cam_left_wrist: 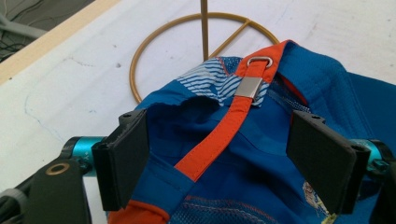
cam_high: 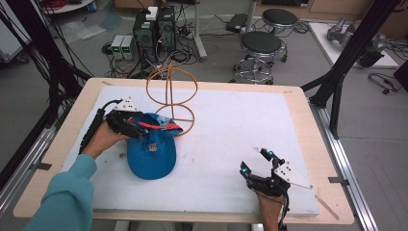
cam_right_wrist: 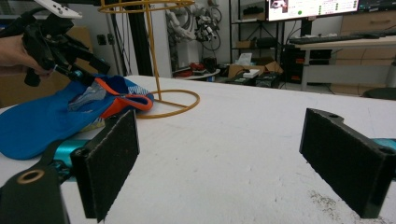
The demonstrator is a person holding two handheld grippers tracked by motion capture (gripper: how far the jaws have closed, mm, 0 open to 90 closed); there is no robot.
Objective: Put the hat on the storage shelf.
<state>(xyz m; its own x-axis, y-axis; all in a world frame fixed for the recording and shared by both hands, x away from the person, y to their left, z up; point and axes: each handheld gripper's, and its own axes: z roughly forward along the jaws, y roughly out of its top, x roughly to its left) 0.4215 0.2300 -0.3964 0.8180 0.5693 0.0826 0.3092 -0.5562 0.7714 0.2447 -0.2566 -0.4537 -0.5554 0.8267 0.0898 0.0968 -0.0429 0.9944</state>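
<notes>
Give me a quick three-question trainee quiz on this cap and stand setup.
1. True or false: the left hand-held gripper has its jaws open around the cap.
2. The right hand-held gripper is: A) holding the stand, B) open with nothing between its jaws, C) shut on the cap.
3. What colour is the cap's strap?

Key: 1 true; 2 B; 3 orange. The stand is a gold wire frame behind the cap.

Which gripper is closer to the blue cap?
Left. The left gripper is right at the back of the cap, its open jaws either side of the orange strap. The right gripper is far off, over bare table, open.
</notes>
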